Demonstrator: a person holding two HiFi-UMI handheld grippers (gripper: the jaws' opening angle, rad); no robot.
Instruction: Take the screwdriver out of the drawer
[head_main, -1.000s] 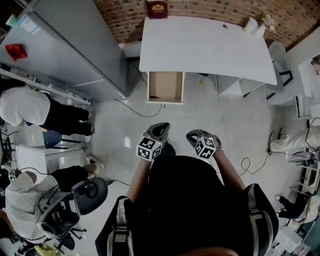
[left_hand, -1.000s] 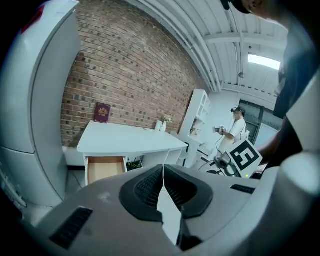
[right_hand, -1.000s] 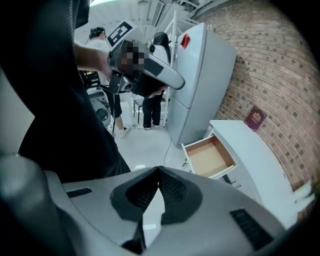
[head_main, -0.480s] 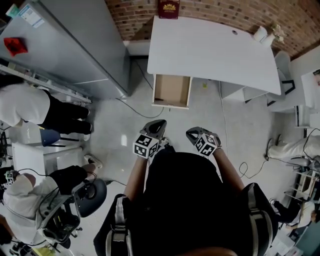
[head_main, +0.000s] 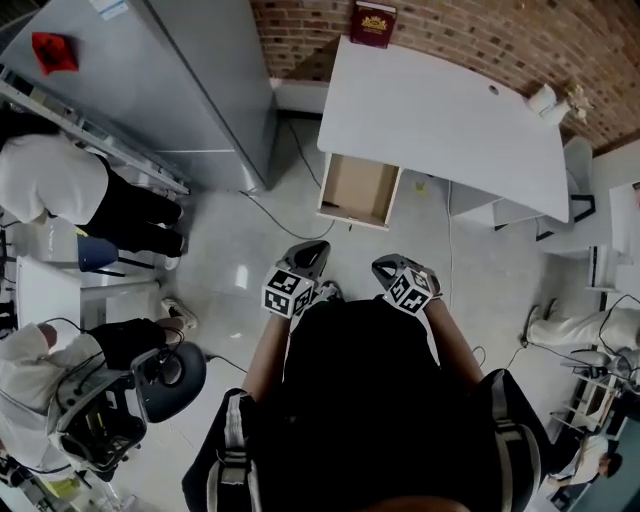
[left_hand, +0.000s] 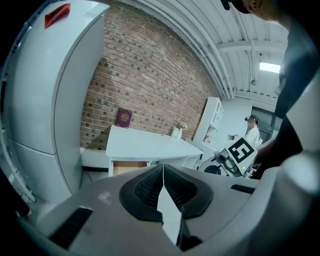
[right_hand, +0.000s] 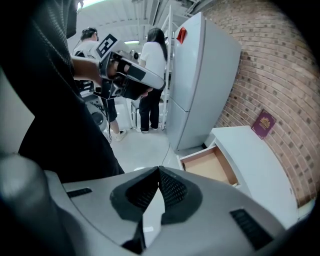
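While the left tongs and right tongs sit closed, jaws pressed together on nothing, near the person's chest and well apart from the white tabletop, bare grey floor crossed by a cable lies between them and the drawer. A tall grey cabinet stands left of the tabletop, two people and an office chair farther left, and a dark red book leans on the brick wall. The drawer hangs open under the tabletop's left end, its inside plain brown; the screwdriver cannot be made out there.
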